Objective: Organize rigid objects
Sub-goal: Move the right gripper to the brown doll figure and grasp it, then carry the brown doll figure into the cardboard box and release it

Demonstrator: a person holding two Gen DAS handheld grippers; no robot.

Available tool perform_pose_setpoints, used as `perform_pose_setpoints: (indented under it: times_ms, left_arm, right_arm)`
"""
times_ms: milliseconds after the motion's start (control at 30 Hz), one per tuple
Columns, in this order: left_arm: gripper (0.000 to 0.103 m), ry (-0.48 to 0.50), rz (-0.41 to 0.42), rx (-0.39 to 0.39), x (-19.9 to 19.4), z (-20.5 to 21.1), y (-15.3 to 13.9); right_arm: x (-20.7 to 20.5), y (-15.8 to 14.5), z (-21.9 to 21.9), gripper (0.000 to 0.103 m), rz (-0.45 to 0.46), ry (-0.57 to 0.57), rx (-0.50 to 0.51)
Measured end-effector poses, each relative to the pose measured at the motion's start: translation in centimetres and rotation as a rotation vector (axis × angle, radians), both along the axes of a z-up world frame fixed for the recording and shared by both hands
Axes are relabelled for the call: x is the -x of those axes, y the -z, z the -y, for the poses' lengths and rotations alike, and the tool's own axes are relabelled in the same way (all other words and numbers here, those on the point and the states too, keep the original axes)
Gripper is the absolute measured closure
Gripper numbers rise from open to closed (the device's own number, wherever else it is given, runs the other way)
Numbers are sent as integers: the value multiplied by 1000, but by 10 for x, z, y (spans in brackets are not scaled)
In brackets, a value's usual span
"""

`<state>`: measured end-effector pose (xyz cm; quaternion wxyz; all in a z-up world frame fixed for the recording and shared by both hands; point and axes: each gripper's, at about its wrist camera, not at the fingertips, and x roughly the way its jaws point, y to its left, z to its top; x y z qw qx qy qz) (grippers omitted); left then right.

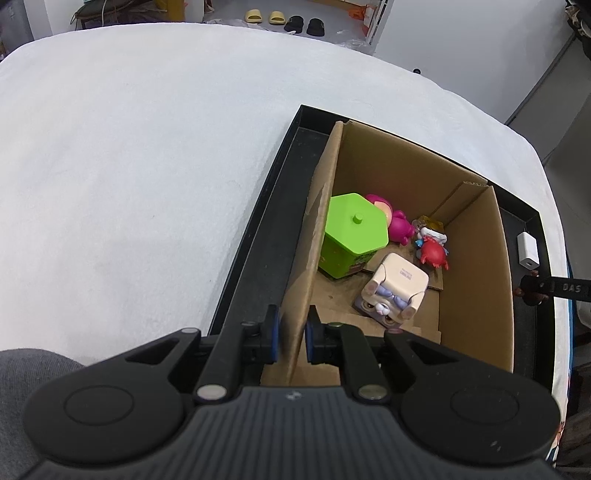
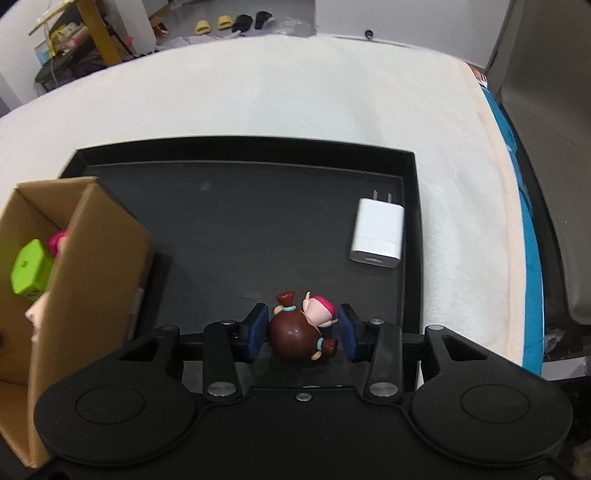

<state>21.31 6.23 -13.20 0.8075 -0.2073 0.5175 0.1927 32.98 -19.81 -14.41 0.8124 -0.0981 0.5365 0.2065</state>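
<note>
My left gripper (image 1: 291, 338) is shut on the near left wall of an open cardboard box (image 1: 472, 258), one pad on each side of the wall. The box stands in a black tray (image 1: 258, 240) and holds a green hexagonal container (image 1: 354, 232), a pink bear toy (image 1: 397, 225), a red crab toy (image 1: 434, 253) and a cream cube figure (image 1: 397, 288). My right gripper (image 2: 303, 332) is shut on a small doll with a brown head and pigtails (image 2: 291, 334), just above the tray floor (image 2: 240, 229). The same doll (image 1: 530, 293) shows at the right edge of the left wrist view.
A white plug charger (image 2: 378, 232) lies in the tray's far right part, beyond the doll. The cardboard box (image 2: 92, 258) stands to the left of my right gripper. A white cloth (image 1: 147, 166) covers the table around the tray. Slippers (image 1: 284, 20) lie on the floor beyond.
</note>
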Motion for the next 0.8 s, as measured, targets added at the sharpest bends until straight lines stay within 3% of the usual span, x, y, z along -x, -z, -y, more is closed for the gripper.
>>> perform_pose_setpoints:
  times_ms: [567, 800]
  left_arm:
    - [91, 19, -7, -23, -2, 7, -1]
    - [91, 19, -10, -26, -2, 7, -2]
  right_arm:
    - [39, -70, -23, 62, 89, -76, -232]
    - [44, -83, -44, 62, 112, -129, -279]
